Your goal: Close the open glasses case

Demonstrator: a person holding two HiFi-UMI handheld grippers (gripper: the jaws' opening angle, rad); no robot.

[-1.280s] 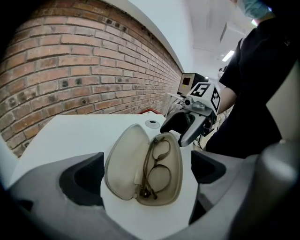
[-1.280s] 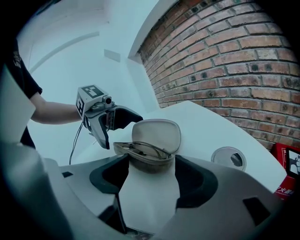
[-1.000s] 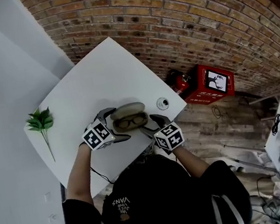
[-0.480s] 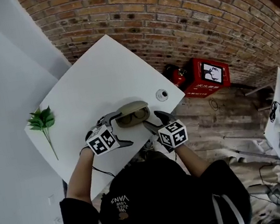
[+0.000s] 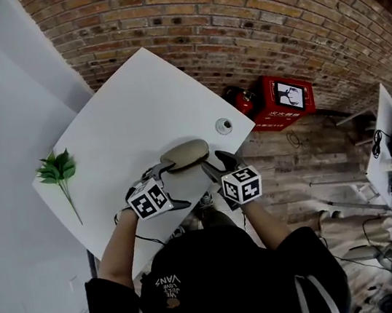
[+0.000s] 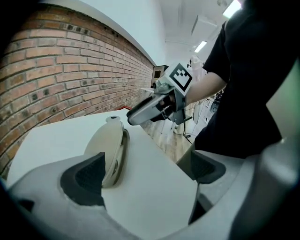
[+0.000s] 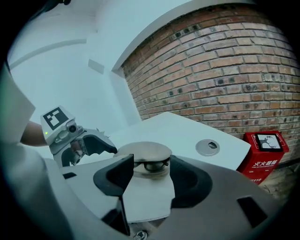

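Beige and oval, glasses case [image 5: 185,155] on white table [image 5: 136,102], close to the near edge. Lid down almost flat on the base, with only a thin slit along the front. Dark glasses [image 7: 151,164] showing through that slit in the right gripper view.

At 7 o'clock from the case, left gripper [image 5: 175,185]. Jaws spread wide, nothing between them but bare tabletop, with the case edge-on just past the tip of one pad in its own view.

At 4 o'clock from the case, right gripper [image 5: 212,168]. Jaws parted moderately, clamped on nothing, the case just beyond the gap between the pads.

Farther out at 2 o'clock, round grommet [image 5: 224,126] set in the table. Past it on the wooden floor, red box [image 5: 287,101] against brick wall [image 5: 232,13]. At 9 o'clock, well apart, green sprig [image 5: 56,169].
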